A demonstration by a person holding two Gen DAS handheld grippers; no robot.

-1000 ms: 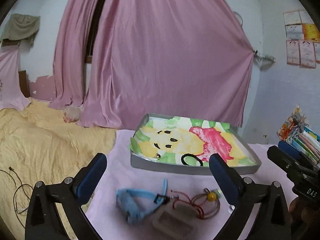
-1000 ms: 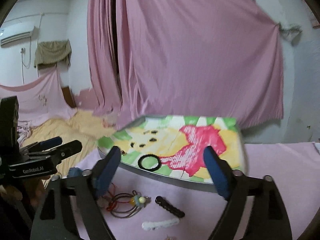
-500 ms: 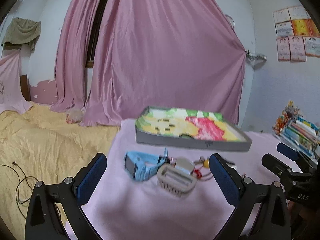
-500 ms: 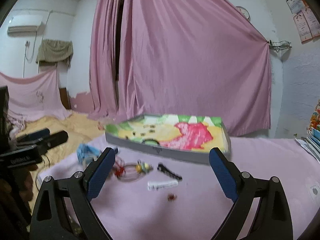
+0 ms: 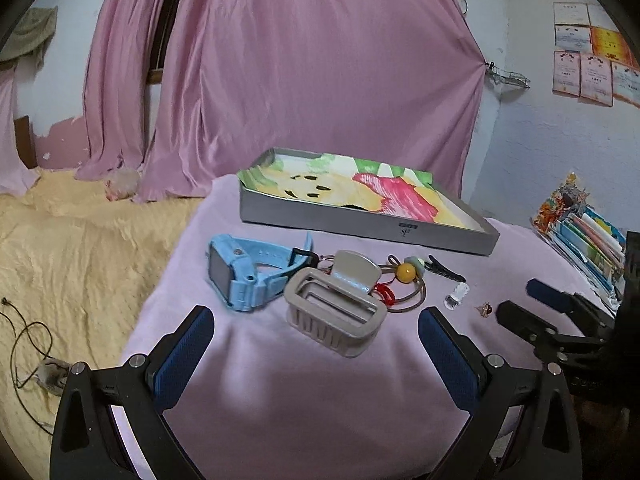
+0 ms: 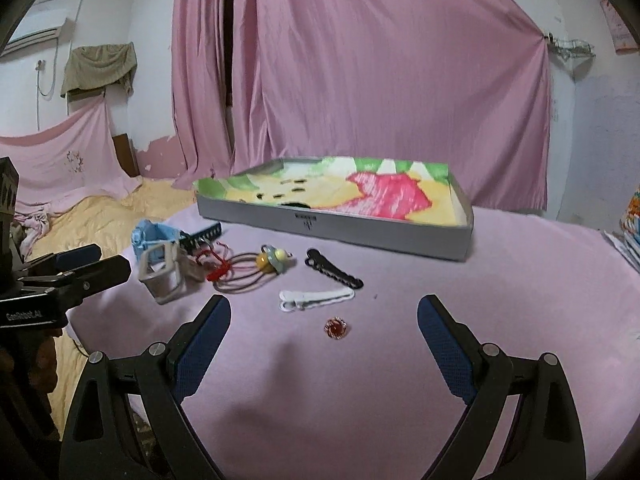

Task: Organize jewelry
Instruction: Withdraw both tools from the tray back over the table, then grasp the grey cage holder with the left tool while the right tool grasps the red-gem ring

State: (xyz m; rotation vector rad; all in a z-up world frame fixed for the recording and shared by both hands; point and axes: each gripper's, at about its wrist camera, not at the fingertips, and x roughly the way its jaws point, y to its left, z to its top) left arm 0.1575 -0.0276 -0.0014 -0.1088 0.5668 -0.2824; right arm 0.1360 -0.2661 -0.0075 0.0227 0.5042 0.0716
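Note:
A grey box (image 5: pixel 360 226) with a cartoon picture inside stands at the back of the pink-covered table; it also shows in the right wrist view (image 6: pixel 332 222). In front lie a blue watch (image 5: pixel 244 270), a beige claw clip (image 5: pixel 340 308), a cord with a yellow bead (image 5: pixel 405 271), a black hair clip (image 6: pixel 334 274), a white clip (image 6: pixel 316 300) and a small red ring (image 6: pixel 336 327). My left gripper (image 5: pixel 316 352) is open and empty, just short of the claw clip. My right gripper (image 6: pixel 324 344) is open and empty, with the ring between its fingers.
A yellow bedspread (image 5: pixel 72 248) with a black cable (image 5: pixel 24 344) lies left of the table. Stacked colourful books (image 5: pixel 580 236) stand at the right edge. Pink curtains (image 5: pixel 304 80) hang behind the box.
Both grippers have pulled back and dropped lower. The items now sit farther ahead and the box is seen from the side. Both stay open.

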